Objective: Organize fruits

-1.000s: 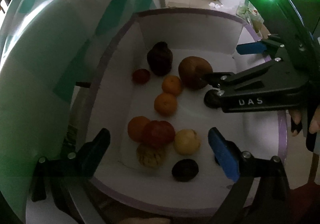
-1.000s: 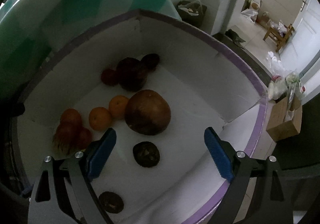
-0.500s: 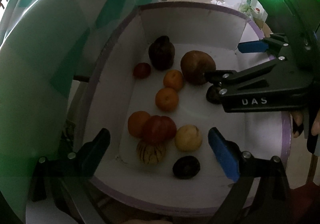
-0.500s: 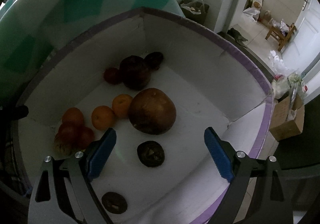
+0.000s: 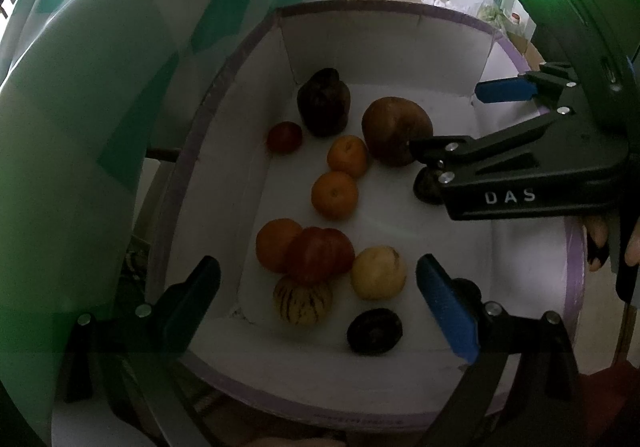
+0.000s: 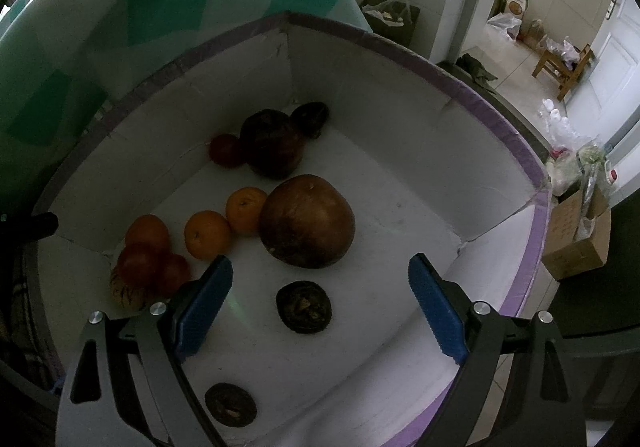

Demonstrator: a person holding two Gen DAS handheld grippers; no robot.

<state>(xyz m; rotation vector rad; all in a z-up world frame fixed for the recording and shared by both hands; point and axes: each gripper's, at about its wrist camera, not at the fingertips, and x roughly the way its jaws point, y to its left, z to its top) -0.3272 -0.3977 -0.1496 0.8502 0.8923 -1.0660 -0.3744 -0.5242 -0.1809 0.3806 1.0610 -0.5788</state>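
Observation:
A white box with a purple rim [image 5: 384, 7] [image 6: 472, 91] holds several fruits. A big brown round fruit [image 5: 396, 135] [image 6: 308, 221] lies mid-box beside two oranges [image 5: 334, 193] [image 6: 208, 235]. A red tomato [image 5: 320, 255], a yellow fruit [image 5: 378, 273], a striped melon [image 5: 302, 299] and a dark wrinkled fruit [image 5: 374, 331] lie near my left gripper [image 5: 316, 307], which is open and empty above them. My right gripper [image 6: 320, 307] is open and empty, hovering over another dark wrinkled fruit [image 6: 304, 307]. It also shows in the left wrist view [image 5: 460, 119].
A table with a green-checked cloth [image 5: 80, 107] [image 6: 140, 7] borders the box's left side. A dark maroon fruit [image 5: 324, 103] and a small red fruit [image 5: 284, 137] sit in the far corner. A cardboard carton [image 6: 580, 243] and a wooden stool [image 6: 564, 63] stand on the floor.
Both views have shifted slightly, so the fruits sit a little lower and nearer in frame. Both grippers stay open. No fruit has moved.

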